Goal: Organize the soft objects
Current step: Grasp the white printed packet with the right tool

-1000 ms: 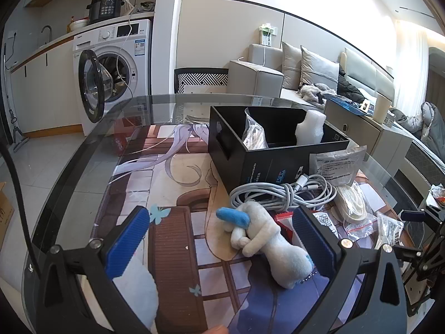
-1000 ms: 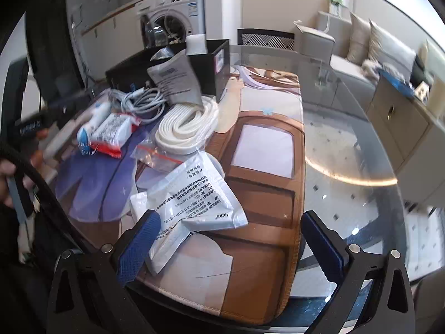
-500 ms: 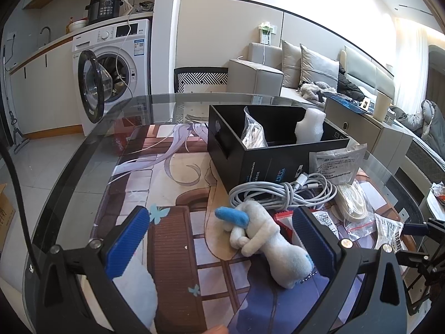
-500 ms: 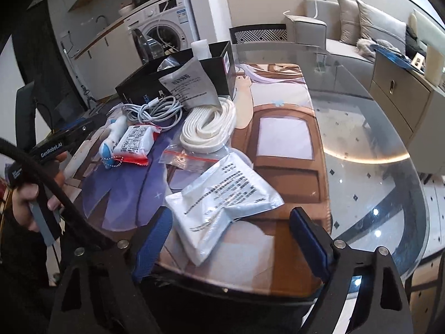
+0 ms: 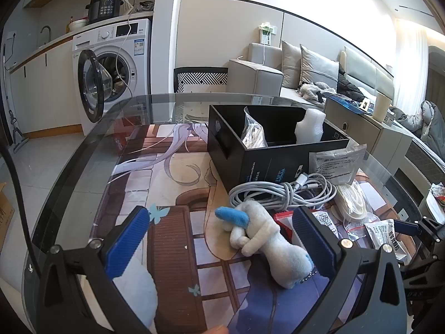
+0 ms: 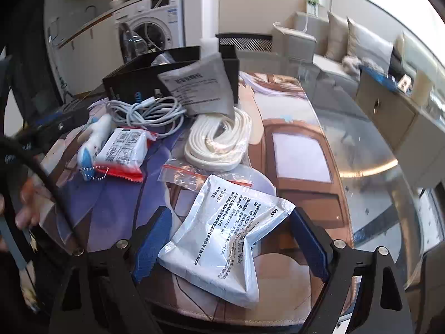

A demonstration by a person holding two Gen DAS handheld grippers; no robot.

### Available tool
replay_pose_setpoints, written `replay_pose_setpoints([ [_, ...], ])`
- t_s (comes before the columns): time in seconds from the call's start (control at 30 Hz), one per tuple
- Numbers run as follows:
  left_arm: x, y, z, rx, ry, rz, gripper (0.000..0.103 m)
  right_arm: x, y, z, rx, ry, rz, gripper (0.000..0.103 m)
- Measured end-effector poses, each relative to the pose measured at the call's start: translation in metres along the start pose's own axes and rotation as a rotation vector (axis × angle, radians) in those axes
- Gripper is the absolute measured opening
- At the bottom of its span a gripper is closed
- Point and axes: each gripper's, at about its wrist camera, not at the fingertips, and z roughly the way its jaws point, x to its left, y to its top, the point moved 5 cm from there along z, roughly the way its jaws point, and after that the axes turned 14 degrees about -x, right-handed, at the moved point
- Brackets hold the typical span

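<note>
A white plush toy (image 5: 267, 236) with a blue end lies on the printed mat between the open fingers of my left gripper (image 5: 222, 239); it also shows in the right wrist view (image 6: 94, 136). A black box (image 5: 275, 142) behind it holds a bag of white cord and a foam piece. My right gripper (image 6: 230, 247) is open around a silver-white pouch (image 6: 228, 239). Further off lie a coiled white strap (image 6: 219, 139), a grey cable bundle (image 6: 150, 111), a red-edged white packet (image 6: 125, 150) and a grey pouch (image 6: 200, 83) leaning on the box.
The round glass table (image 5: 91, 150) carries the printed mat (image 6: 300, 150). A clear zip bag (image 6: 189, 172) lies beside the strap. A washing machine (image 5: 111, 69) with open door, a chair (image 5: 200, 78) and a sofa (image 5: 314, 66) stand beyond the table.
My right gripper has moved forward and down over the silver-white pouch, which now lies between its fingers. The left gripper has barely moved.
</note>
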Motion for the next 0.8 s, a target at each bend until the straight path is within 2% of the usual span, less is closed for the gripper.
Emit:
replay_pose_setpoints([
  [0.2,0.000,0.000,0.000,0.003,-0.001,-0.001,0.103,-0.009,-0.006,-0.008,-0.011,0.028,-0.008,0.081],
  [0.27,0.000,0.000,-0.001,0.002,0.000,-0.001,0.103,-0.011,-0.007,-0.009,-0.015,0.033,-0.013,0.075],
  [0.33,0.000,0.000,0.000,0.003,-0.001,-0.001,0.103,-0.012,-0.006,-0.010,-0.023,0.042,-0.016,0.057],
  [0.47,0.000,0.000,-0.001,0.004,0.000,0.003,0.103,-0.012,-0.006,-0.014,-0.036,0.054,-0.020,0.053],
  [0.53,0.001,0.000,-0.001,0.005,0.001,0.003,0.103,-0.014,-0.005,-0.016,-0.048,0.062,-0.013,0.044],
  [0.8,0.000,-0.003,-0.001,0.022,-0.004,0.013,0.103,-0.016,-0.004,-0.019,-0.066,0.099,0.012,0.036],
])
